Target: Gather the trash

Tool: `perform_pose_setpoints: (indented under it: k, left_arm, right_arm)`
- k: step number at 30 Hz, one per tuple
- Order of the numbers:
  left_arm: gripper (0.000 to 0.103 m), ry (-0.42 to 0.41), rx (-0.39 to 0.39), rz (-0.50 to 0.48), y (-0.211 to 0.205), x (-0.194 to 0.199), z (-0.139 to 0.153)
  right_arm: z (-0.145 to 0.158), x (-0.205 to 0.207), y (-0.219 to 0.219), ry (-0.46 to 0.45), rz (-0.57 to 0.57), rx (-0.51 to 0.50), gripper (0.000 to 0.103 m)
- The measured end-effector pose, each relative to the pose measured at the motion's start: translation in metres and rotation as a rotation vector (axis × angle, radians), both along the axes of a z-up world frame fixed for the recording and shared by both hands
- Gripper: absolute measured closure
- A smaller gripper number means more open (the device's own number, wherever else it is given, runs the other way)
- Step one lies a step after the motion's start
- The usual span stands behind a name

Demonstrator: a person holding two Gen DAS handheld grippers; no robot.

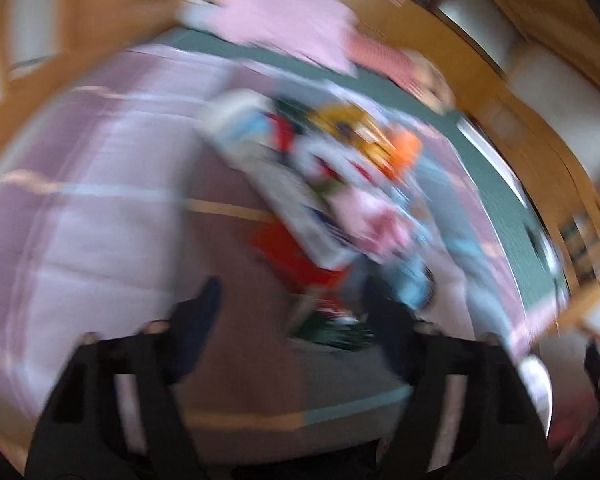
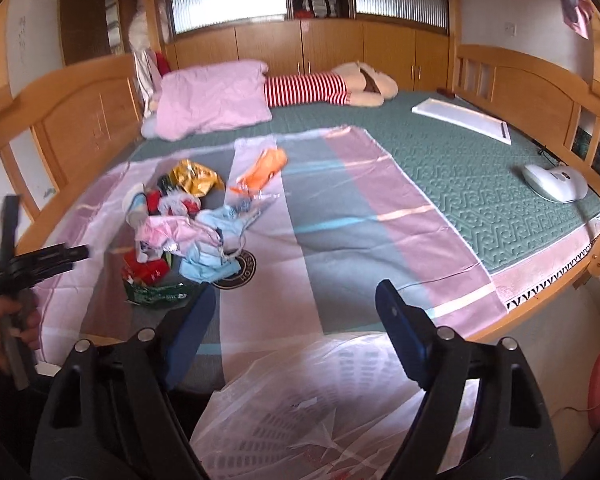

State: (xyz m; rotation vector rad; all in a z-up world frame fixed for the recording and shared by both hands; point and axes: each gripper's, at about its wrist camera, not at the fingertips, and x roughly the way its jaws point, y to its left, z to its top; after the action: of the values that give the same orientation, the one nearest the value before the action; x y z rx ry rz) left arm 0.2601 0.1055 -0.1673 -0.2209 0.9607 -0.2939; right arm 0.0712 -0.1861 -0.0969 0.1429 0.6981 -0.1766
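Round dark emblem (image 2: 239, 274) under trash pile (image 2: 180, 216), lettering only partly legible. Pile on striped sheet (image 2: 340, 208) over green bed (image 2: 480, 168); orange wrapper (image 2: 262, 168) just apart. Pink pillow (image 2: 214, 98), striped plush (image 2: 328, 86), white board (image 2: 462, 120) well beyond. Clear bag (image 2: 320, 400) below right tool (image 2: 296, 308), wide open, empty. Left tool (image 1: 292, 300) blurred, spread apart, holding nothing, near pile.

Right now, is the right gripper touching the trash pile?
Apart. The right wrist view shows the right gripper open over the striped sheet, with bare sheet between its fingers and the trash pile.
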Motion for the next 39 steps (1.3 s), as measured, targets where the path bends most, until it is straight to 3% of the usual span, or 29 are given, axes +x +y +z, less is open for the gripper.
perform_pose_setpoints:
  k: [2,5,6,7,9,15,19,21,23,24,28,31,33,39]
  left_arm:
    - [0.018,0.026,0.021,-0.073,-0.025,0.011,-0.017]
    - [0.018,0.16,0.073,-0.143,-0.048,0.031,-0.05]
    - [0.025,0.186,0.083,-0.129,-0.047,0.034,-0.056]
    - [0.043,0.223,0.073,-0.108,-0.043,0.037,-0.063]
    - [0.058,0.288,0.037,-0.083,-0.035,0.04,-0.077]
    - [0.079,0.262,0.078,-0.082,-0.028,0.023,-0.076]
    - [0.083,0.227,0.048,-0.036,-0.005,0.009,-0.06]
    - [0.084,0.2,0.018,-0.007,0.01,0.006,-0.051]
    - [0.084,0.182,-0.017,0.021,0.023,0.004,-0.044]
    - [0.084,0.173,-0.04,0.038,0.03,0.004,-0.041]
    - [0.084,0.126,-0.114,0.065,0.043,0.001,-0.026]
    - [0.084,0.073,-0.133,0.062,0.049,-0.008,-0.011]
    - [0.084,0.034,-0.106,0.082,0.043,-0.019,0.004]
    - [0.085,-0.195,-0.015,0.135,0.018,-0.094,0.074]
  right_arm:
    - [-0.004,0.011,0.006,0.021,-0.001,-0.005,0.022]
    - [-0.012,0.03,0.014,0.05,0.002,-0.003,0.021]
    - [-0.015,0.04,0.018,0.061,0.007,0.006,0.021]
    - [-0.019,0.051,0.021,0.069,0.017,0.02,0.021]
    - [-0.029,0.075,0.031,0.096,0.035,0.027,0.021]
    - [-0.075,0.166,0.064,0.239,0.115,0.14,0.022]
    - [-0.105,0.208,0.095,0.338,0.149,0.066,0.023]
    - [-0.12,0.217,0.101,0.391,0.155,0.054,0.048]
    - [-0.133,0.22,0.101,0.425,0.193,0.132,0.084]
    - [-0.134,0.218,0.1,0.428,0.198,0.158,0.09]
    - [-0.116,0.193,0.095,0.359,0.192,0.159,0.093]
    - [-0.086,0.162,0.083,0.264,0.196,0.191,0.094]
    - [-0.066,0.143,0.077,0.201,0.208,0.188,0.094]
    - [0.0,0.069,0.043,0.012,0.239,0.171,0.094]
